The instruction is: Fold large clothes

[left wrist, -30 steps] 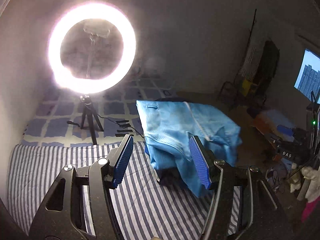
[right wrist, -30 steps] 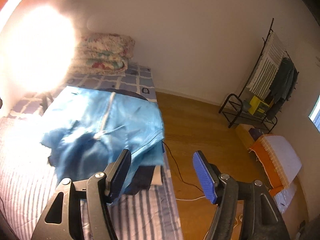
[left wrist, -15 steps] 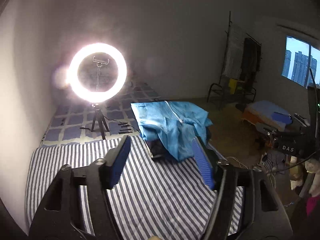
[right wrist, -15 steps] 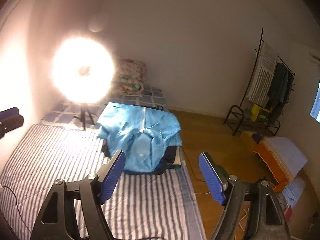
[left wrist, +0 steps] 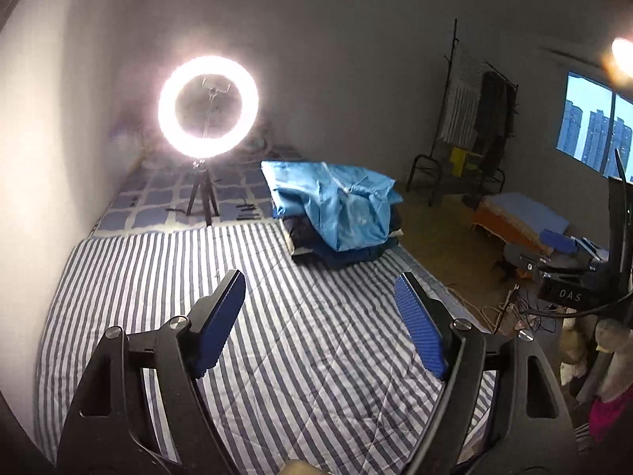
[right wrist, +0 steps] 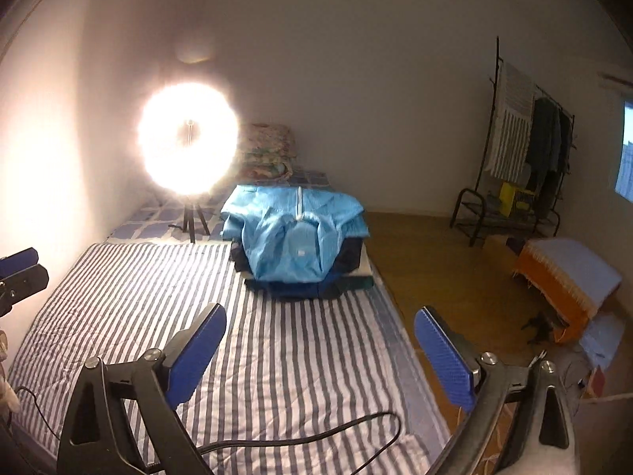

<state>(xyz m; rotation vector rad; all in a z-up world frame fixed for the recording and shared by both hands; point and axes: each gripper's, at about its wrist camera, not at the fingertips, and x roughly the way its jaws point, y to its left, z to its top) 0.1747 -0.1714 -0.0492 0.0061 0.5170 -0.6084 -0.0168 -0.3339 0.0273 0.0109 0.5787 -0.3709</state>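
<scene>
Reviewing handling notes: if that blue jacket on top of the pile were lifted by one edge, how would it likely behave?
The blue jacket would probably sag and unfold: its front already droops over the dark folded clothes. The sheen suggests thin, somewhat slippery fabric, so likely light.

"DAS" on black device (left wrist: 569, 296)

A bed (right wrist: 277, 376) spread with a grey-and-white striped cover fills the near part of the room, with a blue-checked sheet (left wrist: 158, 202) beyond it toward the head end. At the right edge of the bed, a light blue zip jacket (right wrist: 292, 233) tops a stack of dark folded clothes (right wrist: 308, 289). A lit ring light on a small tripod (left wrist: 201, 198) stands on the checked sheet near the wall-side edge. Folded floral quilts (right wrist: 269, 154) sit at the head end. A black cable (right wrist: 316, 435) trails across the near corner.
</scene>
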